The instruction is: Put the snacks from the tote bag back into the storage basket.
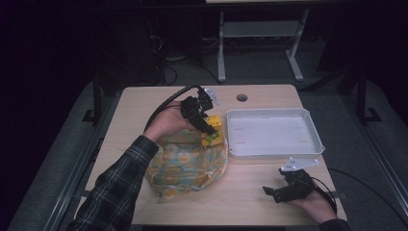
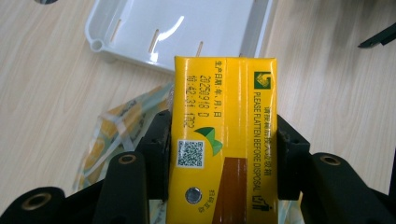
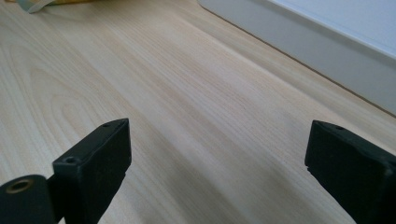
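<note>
my right gripper [image 1: 281, 191] nearest, jaws wide apart, nothing between, low over counter [image 1: 250, 192]. left gripper [image 1: 208, 126] jaws clamp yellow carton [image 2: 224, 140], lifted above patterned bag [image 1: 187, 166], beside white tray [image 1: 274, 132].

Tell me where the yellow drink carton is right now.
The yellow drink carton is clamped in the left gripper, at centre-left in the high view, above the patterned bag's edge and just left of the white tray.
</note>
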A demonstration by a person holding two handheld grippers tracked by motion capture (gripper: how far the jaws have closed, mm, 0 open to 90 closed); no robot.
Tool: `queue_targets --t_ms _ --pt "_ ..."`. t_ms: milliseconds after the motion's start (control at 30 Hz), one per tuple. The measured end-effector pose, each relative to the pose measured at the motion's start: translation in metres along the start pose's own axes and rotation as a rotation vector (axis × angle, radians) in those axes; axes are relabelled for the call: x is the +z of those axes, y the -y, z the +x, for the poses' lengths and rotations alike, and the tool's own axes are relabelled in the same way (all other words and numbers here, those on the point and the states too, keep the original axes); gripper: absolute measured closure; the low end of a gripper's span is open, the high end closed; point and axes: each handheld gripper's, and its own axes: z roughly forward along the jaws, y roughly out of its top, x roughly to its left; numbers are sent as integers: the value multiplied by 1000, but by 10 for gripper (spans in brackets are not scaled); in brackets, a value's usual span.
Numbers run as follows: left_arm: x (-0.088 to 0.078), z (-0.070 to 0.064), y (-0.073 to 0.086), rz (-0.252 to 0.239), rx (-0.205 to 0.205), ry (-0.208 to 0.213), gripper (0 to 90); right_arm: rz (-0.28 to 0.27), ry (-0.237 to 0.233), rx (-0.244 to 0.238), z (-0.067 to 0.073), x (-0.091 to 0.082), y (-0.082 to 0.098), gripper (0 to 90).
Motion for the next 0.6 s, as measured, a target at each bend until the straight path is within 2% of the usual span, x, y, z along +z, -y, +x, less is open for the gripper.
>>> queue_targets --t_ms 267,600 --pt "10 -3 -17 -7 6 2 504 -11 -9 17 0 0 -1 66" --pt "21 -6 -38 -30 7 1 504 -12 -15 16 1 0 -1 66"
